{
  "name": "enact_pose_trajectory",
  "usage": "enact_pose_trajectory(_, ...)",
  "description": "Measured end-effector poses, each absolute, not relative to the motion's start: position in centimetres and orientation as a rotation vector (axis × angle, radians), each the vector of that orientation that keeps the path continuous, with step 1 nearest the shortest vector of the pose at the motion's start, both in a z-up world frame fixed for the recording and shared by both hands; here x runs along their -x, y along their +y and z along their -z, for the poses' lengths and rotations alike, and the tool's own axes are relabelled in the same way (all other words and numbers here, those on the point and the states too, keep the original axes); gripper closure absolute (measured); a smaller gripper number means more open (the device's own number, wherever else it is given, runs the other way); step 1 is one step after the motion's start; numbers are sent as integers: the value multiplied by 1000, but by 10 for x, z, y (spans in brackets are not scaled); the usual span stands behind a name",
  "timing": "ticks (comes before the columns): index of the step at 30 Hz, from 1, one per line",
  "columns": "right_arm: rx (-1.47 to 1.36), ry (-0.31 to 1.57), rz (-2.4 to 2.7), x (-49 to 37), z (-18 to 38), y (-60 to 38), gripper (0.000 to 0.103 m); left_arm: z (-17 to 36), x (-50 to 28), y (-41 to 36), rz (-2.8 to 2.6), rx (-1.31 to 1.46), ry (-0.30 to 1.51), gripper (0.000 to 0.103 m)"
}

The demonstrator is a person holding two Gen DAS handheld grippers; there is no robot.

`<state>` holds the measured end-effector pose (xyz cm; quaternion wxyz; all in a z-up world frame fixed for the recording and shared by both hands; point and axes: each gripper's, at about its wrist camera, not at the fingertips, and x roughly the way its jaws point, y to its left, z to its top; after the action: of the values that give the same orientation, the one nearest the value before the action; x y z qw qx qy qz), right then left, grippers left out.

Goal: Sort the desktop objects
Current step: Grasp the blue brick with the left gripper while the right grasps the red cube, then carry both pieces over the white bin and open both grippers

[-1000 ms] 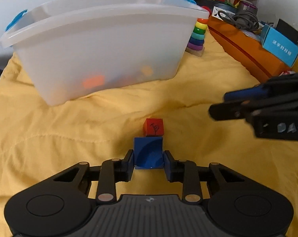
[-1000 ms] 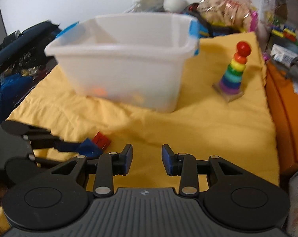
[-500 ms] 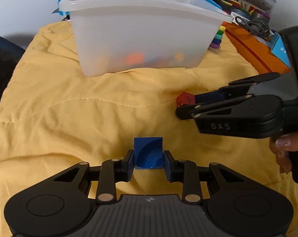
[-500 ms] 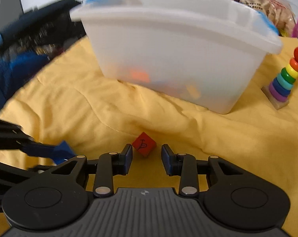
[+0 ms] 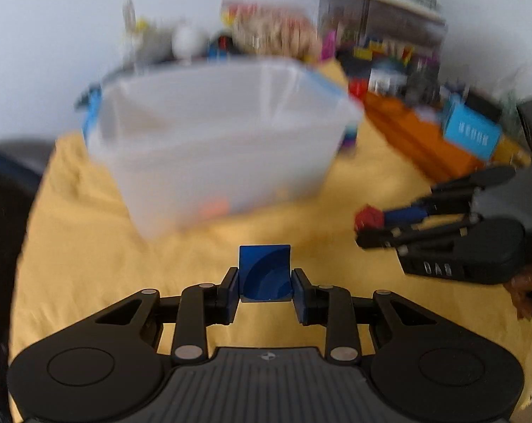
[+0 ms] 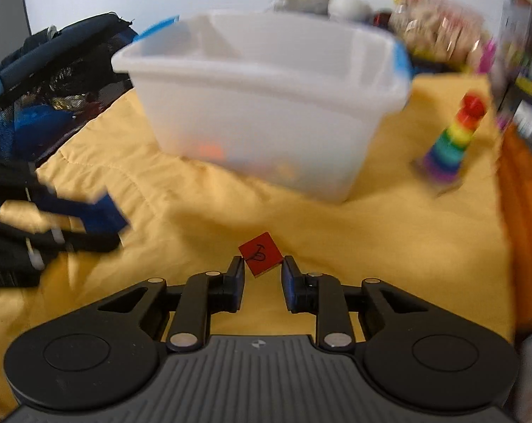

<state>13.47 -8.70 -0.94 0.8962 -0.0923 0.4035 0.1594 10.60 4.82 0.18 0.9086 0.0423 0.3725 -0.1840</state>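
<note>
My left gripper (image 5: 265, 280) is shut on a blue block (image 5: 264, 271) with a curved cut-out and holds it above the yellow cloth, in front of the translucent white bin (image 5: 216, 148). My right gripper (image 6: 263, 270) is shut on a red cube (image 6: 261, 253) with a black drawing on it, held by its corners and lifted off the cloth. In the left wrist view the right gripper (image 5: 368, 225) is at the right with the red cube (image 5: 368, 216) at its tips. The bin (image 6: 266, 105) holds a few coloured pieces, blurred.
Yellow cloth (image 6: 371, 239) covers the table. A rainbow ring stacker (image 6: 452, 141) stands right of the bin. An orange box (image 5: 417, 137) and a blue carton (image 5: 472, 135) lie at the right. A dark bag (image 6: 47, 81) sits at the left. Toys and snack bags crowd behind the bin.
My right gripper has closed on the red cube and lifted it. My left gripper has risen with the blue block and moved toward the bin.
</note>
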Motion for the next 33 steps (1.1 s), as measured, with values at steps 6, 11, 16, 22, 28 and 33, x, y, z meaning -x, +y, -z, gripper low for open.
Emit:
enact_pose_trajectory(6,221,704,-309,-145,-45,-85,77,-62,-135,50,338,-104,605,69)
enact_pose_trajectory(11,171,627,-307,-173,-75,-72,77,-92,-168,45,281,-136,513,69)
enact_pose_trajectory(16,122,601,-292,-211,-90,-63,77,-96,-212,45,229,-140,527,69)
enact_pose_trajectory(22,90,654,-243,-260,-83,-63,77,-67,-254,49,167,-135,610,69)
enact_pose_trajectory(28,75,754,-204,-291,-52,-63,76,-28,-274,53,146,-74,733,68)
enact_pose_trajectory(33,99,761,-200,-288,-48,-58,67,-27,-267,55,131,-42,721,50)
